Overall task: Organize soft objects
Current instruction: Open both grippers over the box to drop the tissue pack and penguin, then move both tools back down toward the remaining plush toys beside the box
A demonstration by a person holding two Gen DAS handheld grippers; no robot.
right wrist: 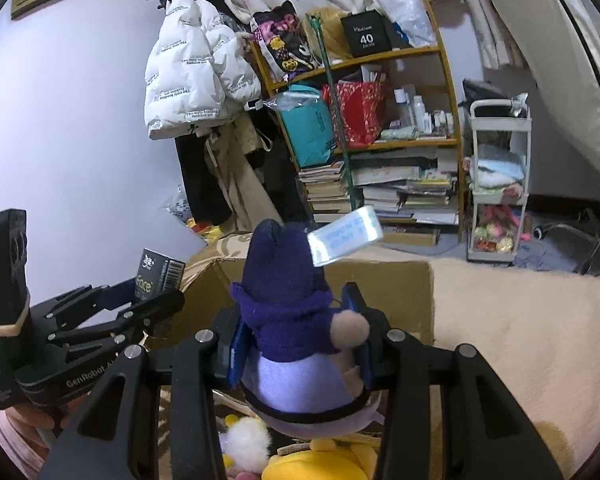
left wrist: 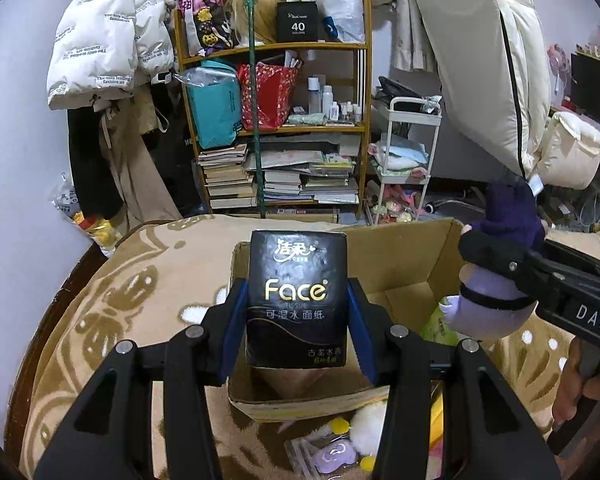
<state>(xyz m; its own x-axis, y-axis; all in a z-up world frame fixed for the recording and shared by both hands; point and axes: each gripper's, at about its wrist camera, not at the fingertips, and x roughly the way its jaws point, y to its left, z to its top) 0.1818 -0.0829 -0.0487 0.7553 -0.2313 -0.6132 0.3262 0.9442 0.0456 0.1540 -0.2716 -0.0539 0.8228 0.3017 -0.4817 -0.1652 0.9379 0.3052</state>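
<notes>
My left gripper (left wrist: 297,316) is shut on a black "Face" tissue pack (left wrist: 296,296), held upright over the near edge of an open cardboard box (left wrist: 400,256). My right gripper (right wrist: 298,344) is shut on a purple plush toy (right wrist: 296,320) with a white tag, held above the box (right wrist: 384,284). In the left wrist view the plush (left wrist: 496,276) and the right gripper (left wrist: 500,264) hover over the box's right side. In the right wrist view the left gripper (right wrist: 156,292) with the tissue pack (right wrist: 156,276) is at the left.
The box sits on a brown patterned blanket (left wrist: 140,300). Small plush toys lie by the box: a white one (left wrist: 370,426), a purple one (left wrist: 336,454), a yellow one (right wrist: 324,460). A cluttered bookshelf (left wrist: 276,120), hanging coats and a white cart (left wrist: 404,160) stand behind.
</notes>
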